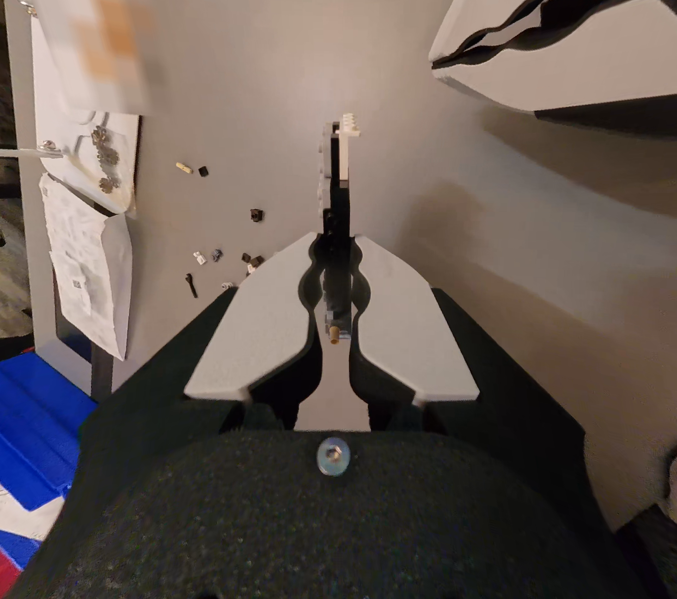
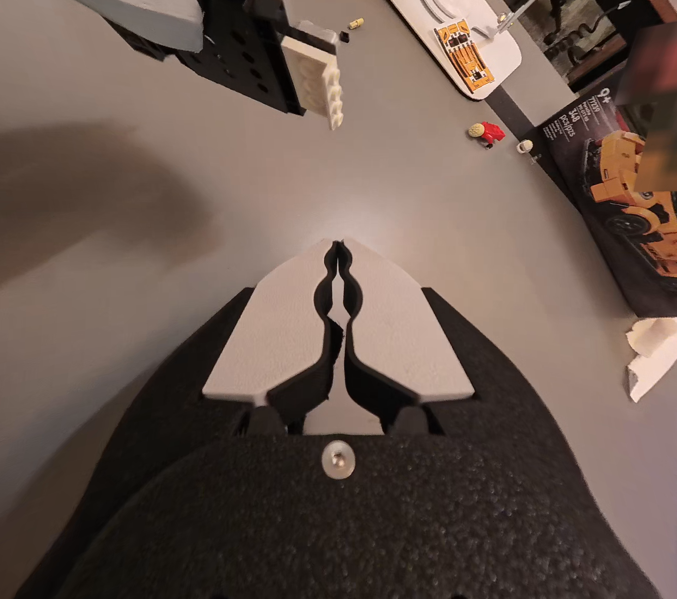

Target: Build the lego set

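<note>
**A:** While we hold the black chassis on edge in the left gripper, where does the build stand?

**B:** Above the grey table, clear of it. Our left jaws are clamped on the chassis's near end, so the white plate at its far end juts out free. We judge this grip leaves that end open for adding parts.

**A:** And the right gripper?

**B:** Its jaws are drawn together, the tips nearly touching; a small dark sliver shows deeper in the slot, but we cannot tell whether it is a piece. It hovers over bare table, well apart from the chassis.

**A:** What bounds our movement?

**B:** Loose pieces lie scattered to the left, near the paper bags. The set's box stands at the table's far edge, the red minifigure just beside it. Between the grippers the surface lies open, so we judge the right may approach the white plate unhindered.
</note>
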